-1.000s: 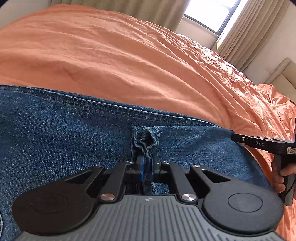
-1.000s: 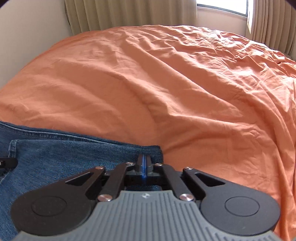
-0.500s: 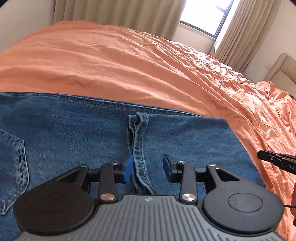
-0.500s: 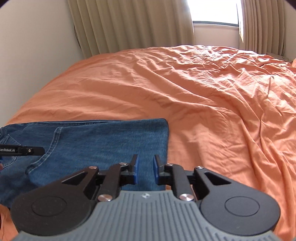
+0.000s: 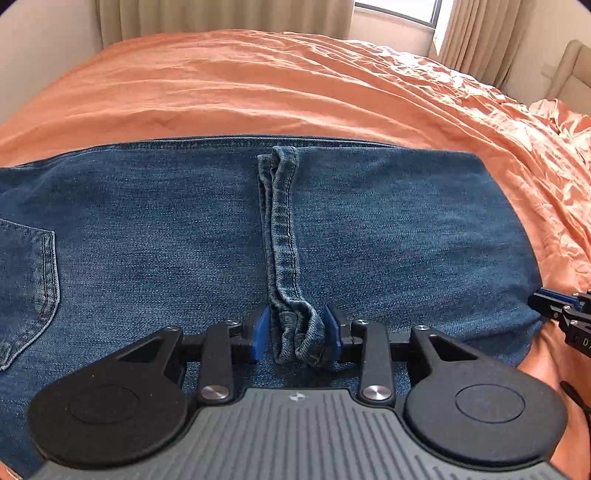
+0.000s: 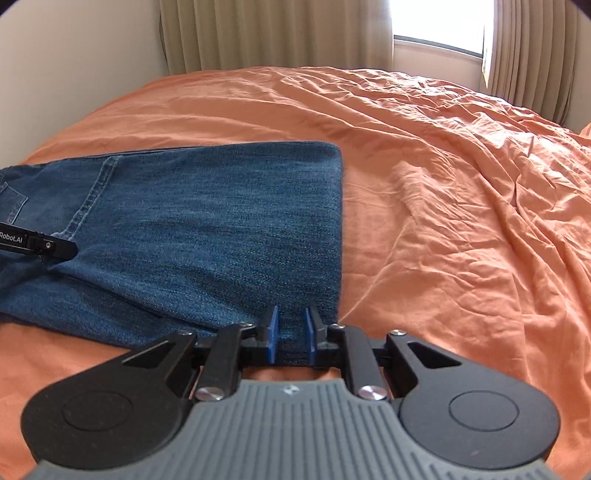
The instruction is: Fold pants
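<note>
Blue jeans (image 5: 388,229) lie folded flat on the orange bed sheet (image 5: 295,92), with a back pocket (image 5: 26,288) at the left. A raised ridge of hem (image 5: 282,229) runs across the denim toward my left gripper (image 5: 293,325). That gripper is open; the bunched near end of the ridge sits loose between its blue pads. In the right wrist view the jeans (image 6: 221,229) end in a straight folded edge. My right gripper (image 6: 290,328) hovers over their near right corner, its pads a little apart with denim showing between them, unpinched. Each gripper's tip shows at the edge of the other's view.
Wrinkled orange sheet (image 6: 461,192) spreads far beyond and to the right of the jeans. Beige curtains (image 6: 277,33) and a bright window (image 6: 439,26) stand behind the bed. A pale chair (image 5: 569,70) is at the far right.
Both grippers were shut on denim a second ago; both have opened and drawn back. The released hem now lies as a ridge, and more of the jeans shows.
</note>
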Tool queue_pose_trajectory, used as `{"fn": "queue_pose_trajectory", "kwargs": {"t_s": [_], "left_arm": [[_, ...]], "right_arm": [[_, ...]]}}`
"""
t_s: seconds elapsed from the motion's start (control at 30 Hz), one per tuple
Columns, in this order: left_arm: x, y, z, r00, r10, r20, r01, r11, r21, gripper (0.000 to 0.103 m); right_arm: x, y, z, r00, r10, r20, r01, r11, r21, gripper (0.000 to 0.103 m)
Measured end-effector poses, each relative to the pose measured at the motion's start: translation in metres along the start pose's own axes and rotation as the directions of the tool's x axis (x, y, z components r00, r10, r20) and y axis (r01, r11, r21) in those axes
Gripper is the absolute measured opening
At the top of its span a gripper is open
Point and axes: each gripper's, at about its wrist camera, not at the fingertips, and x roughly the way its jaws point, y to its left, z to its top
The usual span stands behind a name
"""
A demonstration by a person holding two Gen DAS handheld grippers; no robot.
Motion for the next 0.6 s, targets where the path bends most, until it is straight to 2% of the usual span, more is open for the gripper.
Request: {"fn": "queue_pose_trajectory", "kwargs": {"t_s": [0.17,0.27,0.3,0.33,0.37,0.4,0.5,0.6], "left_arm": [[-0.003,-0.004,-0.004,1.000,0.020,0.013,-0.019,1.000,-0.020,0.040],[-0.017,-0.004,-0.003,0.999,0.025,0.024,-0.024,0.999,-0.046,0.041],[-0.026,-0.002,-0.002,0.999,0.025,0.035,-0.023,0.998,-0.060,0.041],[-0.036,0.000,-0.004,0.998,0.021,0.062,-0.016,0.998,-0.068,0.042],[-0.046,0.003,-0.006,0.996,0.016,0.086,-0.010,0.997,-0.073,0.042],[-0.057,0.009,-0.007,0.994,0.017,0.107,-0.008,0.996,-0.085,0.043],[-0.086,0.032,-0.012,0.989,0.039,0.146,-0.019,0.991,-0.136,0.045],[-0.113,0.069,-0.016,0.979,0.091,0.183,-0.046,0.971,-0.236,0.050]], "right_arm": [[0.001,0.001,0.002,1.000,-0.008,0.009,0.008,1.000,-0.011,0.011],[-0.011,0.010,0.003,0.998,-0.042,0.040,0.045,0.996,-0.077,0.012],[-0.018,0.014,0.004,0.997,-0.058,0.060,0.063,0.993,-0.098,0.014],[-0.026,0.015,0.005,0.995,-0.062,0.080,0.070,0.993,-0.096,0.024],[-0.036,0.015,0.008,0.994,-0.036,0.102,0.044,0.996,-0.082,0.035],[-0.044,0.015,0.011,0.993,0.007,0.116,0.001,0.998,-0.069,0.039],[-0.062,0.033,0.025,0.986,0.076,0.147,-0.063,0.993,-0.096,0.039],[-0.067,0.065,0.038,0.979,0.149,0.138,-0.125,0.978,-0.170,0.039]]}}
